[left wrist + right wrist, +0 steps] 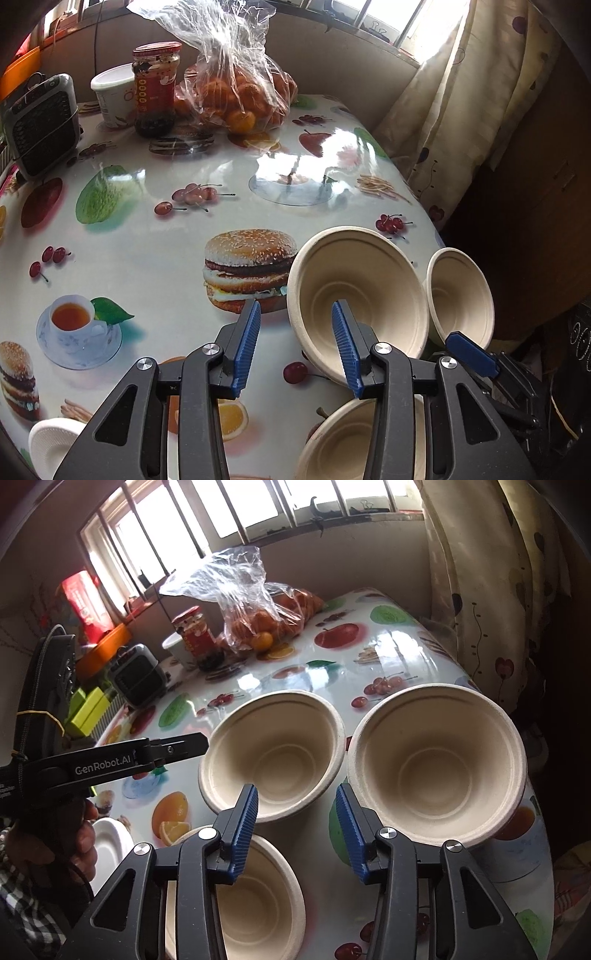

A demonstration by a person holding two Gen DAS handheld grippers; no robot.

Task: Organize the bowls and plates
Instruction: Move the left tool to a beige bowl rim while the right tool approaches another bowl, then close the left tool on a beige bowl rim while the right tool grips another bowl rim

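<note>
Three beige paper bowls stand on the fruit-print table. In the right wrist view they are the middle bowl (273, 760), the right bowl (439, 764) near the table edge, and the near bowl (258, 901) under my fingers. My right gripper (295, 830) is open and empty above the gap between them. My left gripper (295, 345) is open and empty, its right finger over the rim of the middle bowl (354, 295). The right bowl (461, 295) and near bowl (343, 443) also show there. A white plate (48, 446) lies at lower left, also in the right view (110, 845).
At the table's far end stand a bag of oranges (236, 92), a red-lidded jar (155, 88), a white tub (114, 96) and a small grey heater (44, 122). A curtain (461, 110) hangs at the right past the table edge.
</note>
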